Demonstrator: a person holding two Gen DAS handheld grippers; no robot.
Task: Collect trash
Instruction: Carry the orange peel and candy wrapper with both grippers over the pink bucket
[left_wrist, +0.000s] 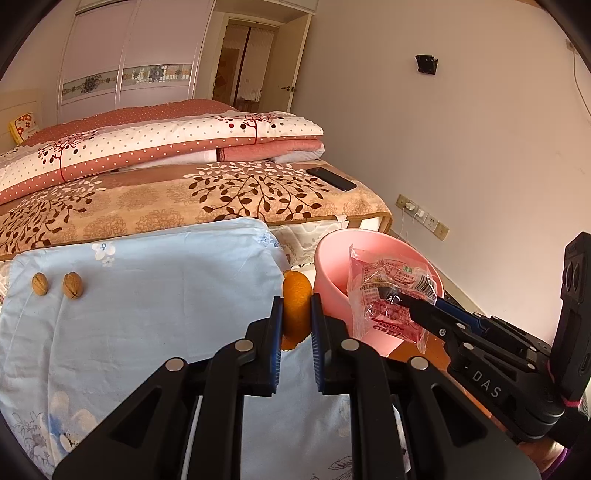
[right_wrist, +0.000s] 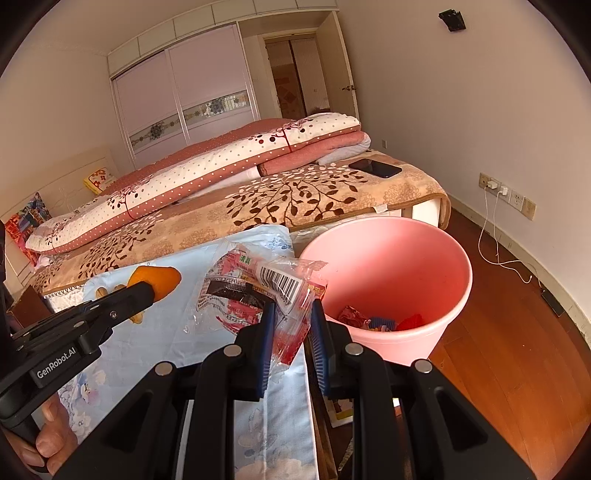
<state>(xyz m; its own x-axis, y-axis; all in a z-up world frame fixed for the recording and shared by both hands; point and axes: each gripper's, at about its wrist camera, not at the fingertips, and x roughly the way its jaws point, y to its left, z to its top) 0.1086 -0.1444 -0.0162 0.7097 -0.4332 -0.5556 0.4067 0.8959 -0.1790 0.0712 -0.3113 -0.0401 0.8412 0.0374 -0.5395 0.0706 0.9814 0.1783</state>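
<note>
Left view, claw: left gripper (left_wrist: 296, 325) is closed on an orange peel (left_wrist: 296, 302), which stands upright between the pads above the blue cloth (left_wrist: 147, 295).
Left view, reason: peel is pinched at its middle, I think so that it does not slip while carried to the pink bin (left_wrist: 332, 273).
Left view, neighbours: right gripper (left_wrist: 402, 301) holds a plastic wrapper (left_wrist: 391, 295) in front of the bin's mouth; two walnuts (left_wrist: 55, 285) lie well apart on the cloth.
Left view, room: bin rim is just beside the peel, with free air between.
Right view, claw: right gripper (right_wrist: 293, 321) is closed on the plastic wrapper (right_wrist: 258, 291), whose loose end stands up.
Right view, bin: pink bin (right_wrist: 458, 291) stands on the wooden floor (right_wrist: 498, 350), beside the cloth's edge, with some trash already at the bottom.
Right view, room: wide mouth is open and near; wrapper is not yet over it.
</note>
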